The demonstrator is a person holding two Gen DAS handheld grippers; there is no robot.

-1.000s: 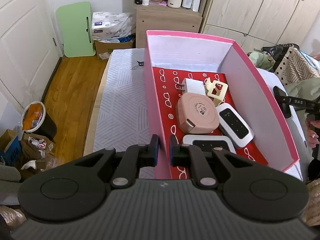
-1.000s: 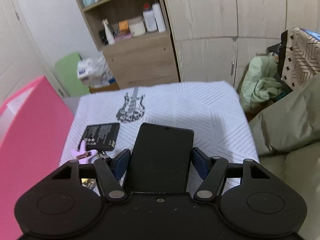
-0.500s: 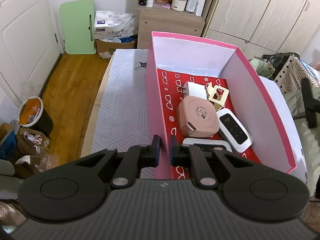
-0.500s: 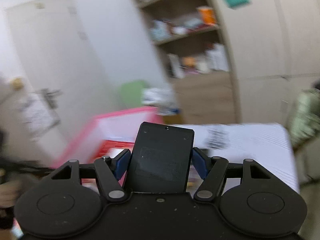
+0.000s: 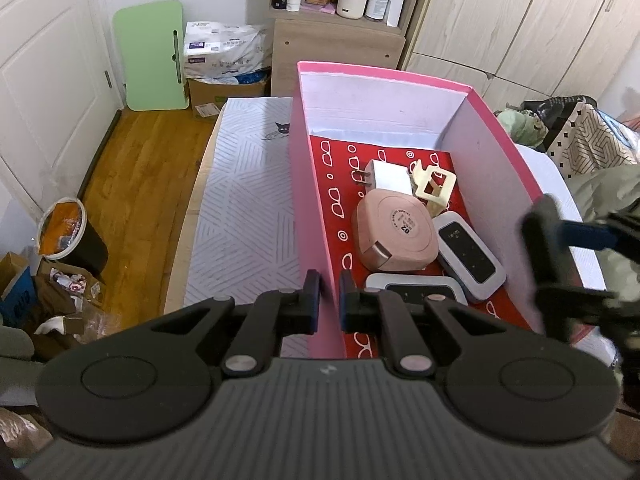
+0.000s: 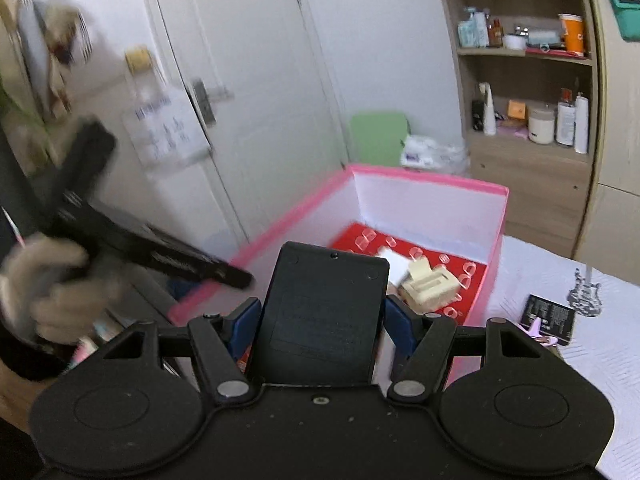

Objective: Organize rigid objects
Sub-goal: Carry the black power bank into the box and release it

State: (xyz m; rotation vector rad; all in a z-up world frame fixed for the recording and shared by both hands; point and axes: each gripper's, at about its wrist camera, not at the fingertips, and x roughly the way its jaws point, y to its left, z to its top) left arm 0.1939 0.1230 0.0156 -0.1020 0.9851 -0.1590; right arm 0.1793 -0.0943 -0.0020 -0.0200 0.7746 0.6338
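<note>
Black slab (image 6: 326,308) is riding clamped by its long edges in the right claw (image 6: 320,316), long axis pointing ahead over the pink box (image 6: 496,248), whose open floor lies just beyond and below, while the left claw (image 5: 329,300) is pinching the box's left wall.

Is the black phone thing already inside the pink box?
Not yet. The black device is clamped between the right gripper fingers, held above the pink box near its edge.
</note>
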